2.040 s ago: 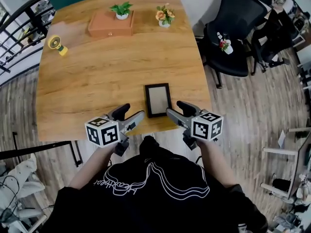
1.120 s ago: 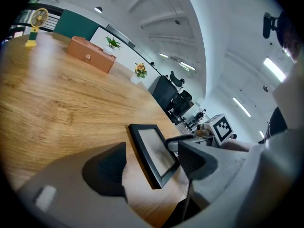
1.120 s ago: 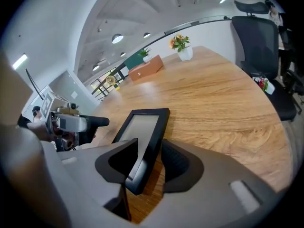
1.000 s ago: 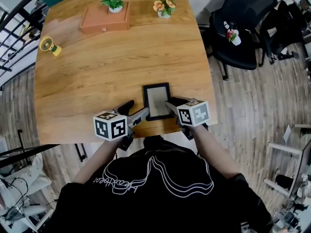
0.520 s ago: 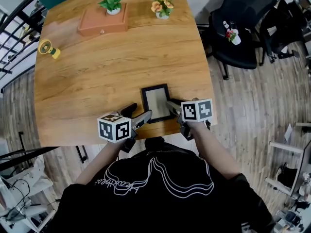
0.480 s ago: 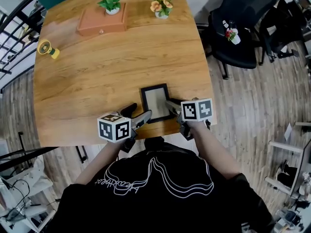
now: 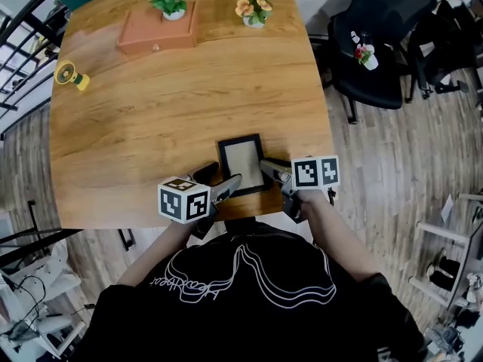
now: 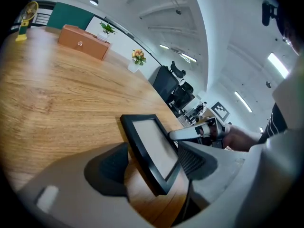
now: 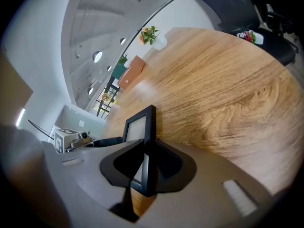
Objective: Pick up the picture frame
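The black picture frame (image 7: pixel 241 161) lies near the front edge of the wooden table (image 7: pixel 151 127). My right gripper (image 7: pixel 270 169) is at its right edge. In the right gripper view the frame (image 9: pixel 149 127) stands edge-on between the pads, and the right gripper (image 9: pixel 147 156) has just been closing and is now shut on it. My left gripper (image 7: pixel 219 180) sits at the frame's near left corner. In the left gripper view that corner of the frame (image 8: pixel 154 146) lies between the wide-apart jaws of the left gripper (image 8: pixel 154 164), which is open with its pads clear of the frame.
At the table's far side stand a brown box (image 7: pixel 155 33), a green potted plant (image 7: pixel 172 6) and a flower pot (image 7: pixel 250 9). A yellow toy (image 7: pixel 68 75) sits at the left edge. Black office chairs (image 7: pixel 377 81) stand to the right, and one holds a small flower pot (image 7: pixel 363 55).
The right gripper moved in to the frame's right edge, rolled, and closed on it. The left gripper crept right toward the frame's near left corner.
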### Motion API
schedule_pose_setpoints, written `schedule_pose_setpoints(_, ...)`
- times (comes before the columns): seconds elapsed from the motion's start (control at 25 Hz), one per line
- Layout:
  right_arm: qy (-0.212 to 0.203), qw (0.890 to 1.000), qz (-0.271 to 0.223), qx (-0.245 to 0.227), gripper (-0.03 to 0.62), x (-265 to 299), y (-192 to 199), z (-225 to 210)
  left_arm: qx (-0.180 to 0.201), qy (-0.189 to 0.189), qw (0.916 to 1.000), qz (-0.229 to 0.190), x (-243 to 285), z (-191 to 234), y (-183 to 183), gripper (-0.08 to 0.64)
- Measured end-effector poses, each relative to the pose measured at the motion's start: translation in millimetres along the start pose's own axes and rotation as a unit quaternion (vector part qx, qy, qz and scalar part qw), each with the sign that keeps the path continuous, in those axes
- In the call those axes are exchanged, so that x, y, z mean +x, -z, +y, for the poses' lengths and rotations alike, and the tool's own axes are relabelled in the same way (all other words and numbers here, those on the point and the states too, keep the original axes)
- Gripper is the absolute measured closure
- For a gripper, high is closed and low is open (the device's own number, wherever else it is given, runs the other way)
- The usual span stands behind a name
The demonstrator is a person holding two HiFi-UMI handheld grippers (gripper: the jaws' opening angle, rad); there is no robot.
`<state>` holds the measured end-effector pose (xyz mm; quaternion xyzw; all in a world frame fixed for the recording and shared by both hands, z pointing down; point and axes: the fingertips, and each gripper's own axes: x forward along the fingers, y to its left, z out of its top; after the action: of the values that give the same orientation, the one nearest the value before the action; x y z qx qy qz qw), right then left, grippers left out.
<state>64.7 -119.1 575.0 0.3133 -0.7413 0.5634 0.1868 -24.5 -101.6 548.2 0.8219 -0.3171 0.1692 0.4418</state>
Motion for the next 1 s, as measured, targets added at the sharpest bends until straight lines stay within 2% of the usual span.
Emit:
schedule_pose_setpoints(0.24,0.039,0.996,0.018,-0.072,0.483,3.5,1.5,1.0,0.003,0.001,1.0000,-0.004,0.7,1.1,0.5,0.233)
schedule_pose_setpoints(0.44,0.051,0.993,0.025,-0.099,0.480,5.6,3.0,1.2,0.015,0.003,0.9999,-0.004,1.7,-1.0,2.1,0.233)
schedule_pose_setpoints(0.8,0.057,0.989,0.024,-0.137,0.474,5.9,1.9,4.8,0.014,0.012,0.9997,-0.018,-1.5,-3.3,-3.0,0.238)
schedule_pose_setpoints(1.0,0.079,0.982,0.035,-0.169,0.471,6.3,5.7,6.0,0.006,0.023,0.9997,-0.009,-1.3,-4.5,-0.1,0.241)
